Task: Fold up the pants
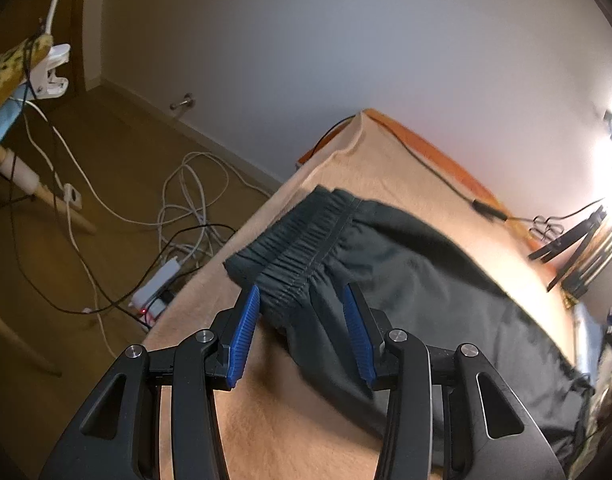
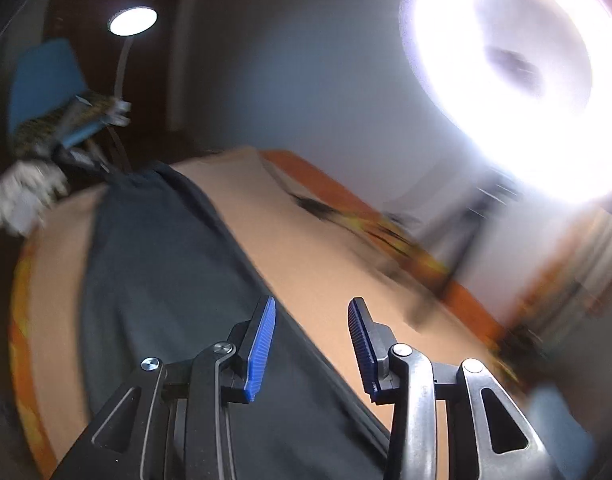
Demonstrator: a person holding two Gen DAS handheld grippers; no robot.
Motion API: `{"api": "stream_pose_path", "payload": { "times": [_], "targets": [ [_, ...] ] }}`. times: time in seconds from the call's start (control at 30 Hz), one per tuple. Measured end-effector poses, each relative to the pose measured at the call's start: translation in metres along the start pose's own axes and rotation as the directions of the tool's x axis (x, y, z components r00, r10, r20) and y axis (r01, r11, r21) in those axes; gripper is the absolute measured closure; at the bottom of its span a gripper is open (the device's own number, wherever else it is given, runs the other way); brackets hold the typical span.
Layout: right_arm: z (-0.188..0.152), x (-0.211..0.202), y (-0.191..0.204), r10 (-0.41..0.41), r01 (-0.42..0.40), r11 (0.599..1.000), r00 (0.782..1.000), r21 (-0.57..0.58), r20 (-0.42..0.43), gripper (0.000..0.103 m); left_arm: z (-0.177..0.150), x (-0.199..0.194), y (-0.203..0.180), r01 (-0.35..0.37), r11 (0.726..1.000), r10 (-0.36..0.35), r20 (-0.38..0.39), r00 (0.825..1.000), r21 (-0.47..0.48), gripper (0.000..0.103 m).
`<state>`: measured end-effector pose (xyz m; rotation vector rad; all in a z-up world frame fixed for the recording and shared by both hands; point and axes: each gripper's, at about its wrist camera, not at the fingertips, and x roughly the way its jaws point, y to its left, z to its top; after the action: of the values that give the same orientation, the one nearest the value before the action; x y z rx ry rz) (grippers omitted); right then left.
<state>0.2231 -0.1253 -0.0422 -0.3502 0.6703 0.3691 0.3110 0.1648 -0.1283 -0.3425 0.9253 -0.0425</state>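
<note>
Dark grey pants (image 1: 406, 280) lie on a tan blanket-covered table (image 1: 306, 420). Their gathered elastic waistband (image 1: 306, 248) is at the near left end. My left gripper (image 1: 302, 300) is open, its blue pads on either side of the waistband edge, holding nothing. In the blurred right wrist view the pants (image 2: 158, 264) stretch away to the far left. My right gripper (image 2: 312, 312) is open and empty above the pants' right edge and the blanket (image 2: 326, 240).
The floor on the left holds tangled cables (image 1: 186, 208) and a power strip (image 1: 158, 284). A black cable (image 1: 446, 176) and tripod legs (image 1: 578, 248) lie at the table's far side. A bright ring light (image 2: 518, 68) glares at upper right. A clamp lamp (image 2: 132, 20) stands at the left.
</note>
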Motion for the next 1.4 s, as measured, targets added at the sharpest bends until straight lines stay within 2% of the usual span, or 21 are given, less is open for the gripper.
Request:
{"api": "stream_pose_path", "payload": {
  "times": [0.17,0.27,0.33,0.47,0.53,0.6,0.67,0.8,0.83,0.87,0.93,1.0,1.07,1.23,1.4],
  "targets": [
    [0.062,0.068,0.051,0.169,-0.171,0.982,0.985,-0.085,-0.028,0.063,-0.005,0.004,0.002,-0.066,0.998,0.066,0.004,0.998,0.007,0.061],
    [0.097,0.119,0.084,0.287,-0.291,0.955,0.955,-0.059,-0.069,0.061,-0.009,-0.008,0.011,-0.085,0.996,0.085,0.031,0.996,-0.027,0.061],
    [0.114,0.153,0.100,0.335,-0.340,0.939,0.938,-0.050,-0.092,0.061,-0.013,-0.012,0.018,-0.059,0.996,0.061,0.033,0.998,-0.070,0.061],
    [0.136,0.206,0.130,0.372,-0.382,0.921,0.920,-0.072,-0.125,0.056,-0.018,-0.005,0.027,-0.043,0.993,0.043,-0.004,0.999,-0.109,0.053],
    [0.146,0.231,0.142,0.419,-0.428,0.903,0.897,-0.044,-0.139,0.054,-0.020,0.001,0.031,-0.021,0.991,0.018,-0.028,0.999,-0.133,0.053],
    [0.156,0.243,0.151,0.427,-0.435,0.899,0.893,-0.037,-0.141,0.051,-0.019,0.001,0.032,0.009,0.990,-0.012,-0.019,1.000,-0.143,0.053],
    [0.164,0.259,0.156,0.440,-0.449,0.893,0.886,-0.029,-0.147,0.043,-0.017,0.002,0.032,0.027,0.988,-0.029,-0.015,0.999,-0.152,0.053],
    [0.171,0.275,0.158,0.441,-0.447,0.894,0.882,0.001,-0.169,0.043,-0.016,0.008,0.029,0.007,0.989,-0.008,-0.008,1.000,-0.150,0.053],
    [0.171,0.280,0.159,0.450,-0.456,0.890,0.875,0.008,-0.178,0.046,-0.016,0.008,0.029,0.003,0.989,-0.004,-0.004,1.000,-0.146,0.053],
    [0.172,0.281,0.160,0.455,-0.461,0.887,0.872,0.009,-0.181,0.055,-0.016,0.008,0.028,0.001,0.989,-0.001,0.001,1.000,-0.146,0.053],
    [0.169,0.281,0.165,0.477,-0.486,0.874,0.857,0.003,-0.197,0.066,-0.016,0.008,0.027,0.000,0.989,0.002,0.014,1.000,-0.150,0.054],
    [0.166,0.279,0.171,0.475,-0.490,0.871,0.855,-0.027,-0.208,0.074,-0.017,0.007,0.024,-0.003,0.990,0.008,0.034,0.999,-0.138,0.068],
    [0.163,0.276,0.176,0.454,-0.476,0.877,0.865,-0.063,-0.213,0.091,-0.019,0.006,0.021,-0.004,0.992,0.010,0.045,0.999,-0.123,0.085],
    [0.164,0.265,0.174,0.448,-0.465,0.883,0.877,-0.071,-0.175,0.102,-0.021,-0.004,0.010,-0.030,0.999,0.034,0.107,0.994,-0.046,0.092],
    [0.174,0.259,0.168,0.404,-0.416,0.906,0.905,-0.077,-0.129,0.103,-0.013,-0.011,0.008,-0.037,0.999,0.039,0.153,0.987,-0.015,0.093]
  ]
}}
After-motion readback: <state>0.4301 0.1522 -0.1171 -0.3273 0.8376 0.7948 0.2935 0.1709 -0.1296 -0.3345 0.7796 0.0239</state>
